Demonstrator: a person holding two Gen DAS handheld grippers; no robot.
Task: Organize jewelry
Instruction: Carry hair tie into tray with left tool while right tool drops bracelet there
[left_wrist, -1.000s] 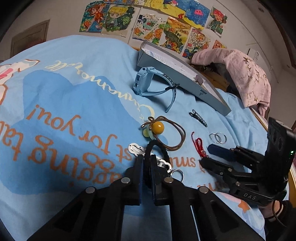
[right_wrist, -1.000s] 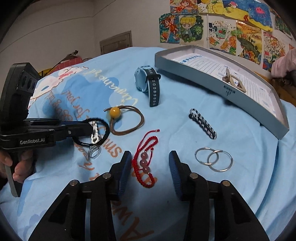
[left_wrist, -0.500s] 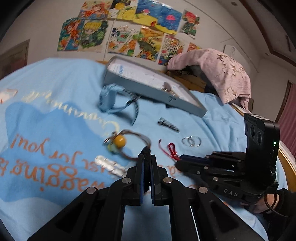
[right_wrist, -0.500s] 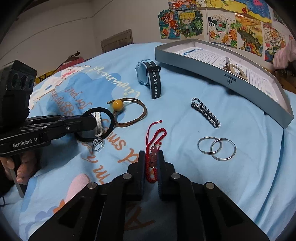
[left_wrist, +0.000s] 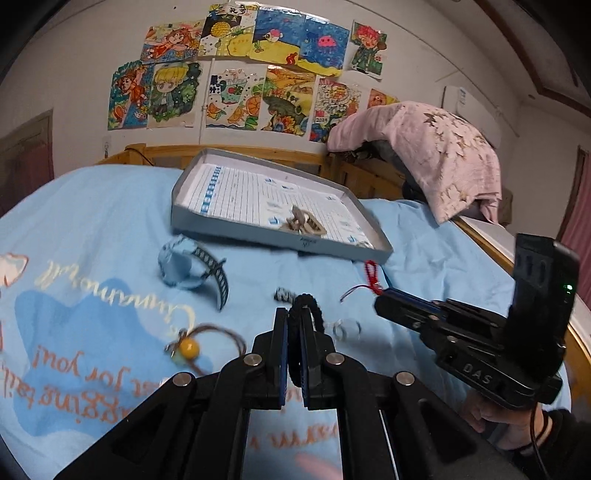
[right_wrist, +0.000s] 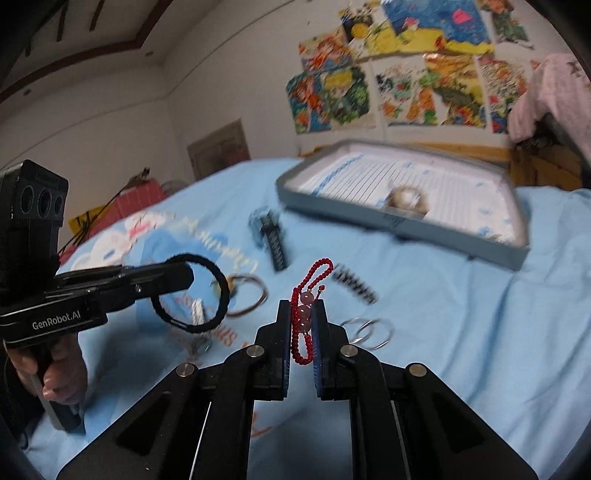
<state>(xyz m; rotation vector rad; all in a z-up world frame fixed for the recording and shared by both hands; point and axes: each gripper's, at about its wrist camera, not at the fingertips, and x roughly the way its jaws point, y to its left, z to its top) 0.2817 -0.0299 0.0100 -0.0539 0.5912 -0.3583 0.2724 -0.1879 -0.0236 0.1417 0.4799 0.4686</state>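
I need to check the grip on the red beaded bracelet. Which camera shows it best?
The right wrist view: the red beaded bracelet hangs close up, pinched in the right claw. The left wrist view shows only its red cord sticking out beyond the claw, small and partly hidden.

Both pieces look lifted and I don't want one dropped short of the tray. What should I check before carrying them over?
1. Left gripper shut on black hair tie: ok.
2. Right gripper shut on red bead bracelet: ok.
3. Both pieces off the blue bedspread: ok.
4. Grey tray has bare floor: ok.
5. Bracelet's hanging loop secure: cannot tell.
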